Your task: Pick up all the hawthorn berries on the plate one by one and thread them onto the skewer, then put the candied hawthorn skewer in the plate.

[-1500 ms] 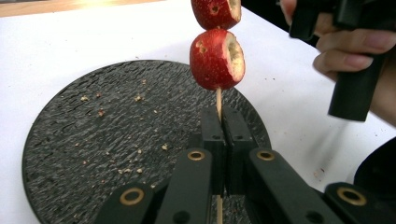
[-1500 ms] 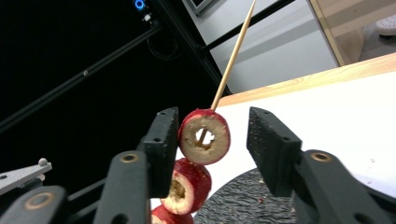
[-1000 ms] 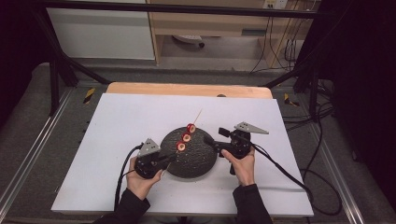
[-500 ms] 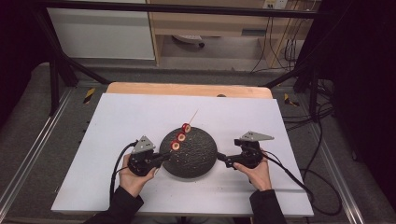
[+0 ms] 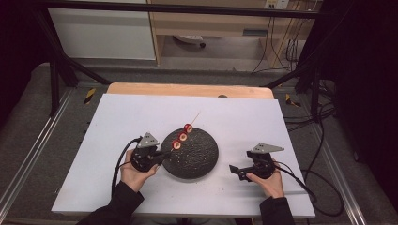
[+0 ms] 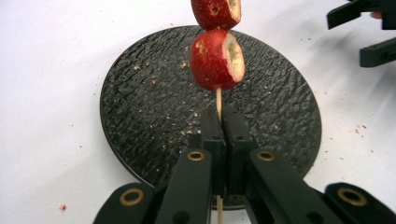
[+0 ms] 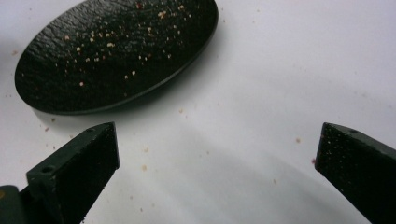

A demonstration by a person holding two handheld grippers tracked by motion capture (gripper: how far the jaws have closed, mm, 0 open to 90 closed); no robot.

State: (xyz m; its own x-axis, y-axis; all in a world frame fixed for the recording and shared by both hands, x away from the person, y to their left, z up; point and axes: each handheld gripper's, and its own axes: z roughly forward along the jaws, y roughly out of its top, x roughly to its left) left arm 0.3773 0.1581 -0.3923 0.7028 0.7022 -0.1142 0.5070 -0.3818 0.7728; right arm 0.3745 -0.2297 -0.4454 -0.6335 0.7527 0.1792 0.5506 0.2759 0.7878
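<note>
From above, we see the left gripper (image 5: 162, 155) clamping the skewer (image 5: 183, 136) over the black plate (image 5: 197, 157); the right gripper (image 5: 234, 169) rests on the worktop (image 5: 117, 122), empty.

Left gripper view: jaws pinch the skewer's stick below red fruit pieces (image 6: 217, 59).

Right gripper view: our jaws gape wide, having just opened, holding nothing.

I count one round black plate (image 5: 197, 159) on one white table (image 5: 117, 122). There is one thin wooden stick (image 5: 194, 118), and it has three red fruit pieces (image 5: 182, 137) pushed onto it in a row. Two black grippers are here, the left gripper (image 5: 162, 155) and the right gripper (image 5: 234, 169), one in each hand. Lots of tiny crumbs (image 7: 112, 32) lie on the plate, too many to count.
</note>
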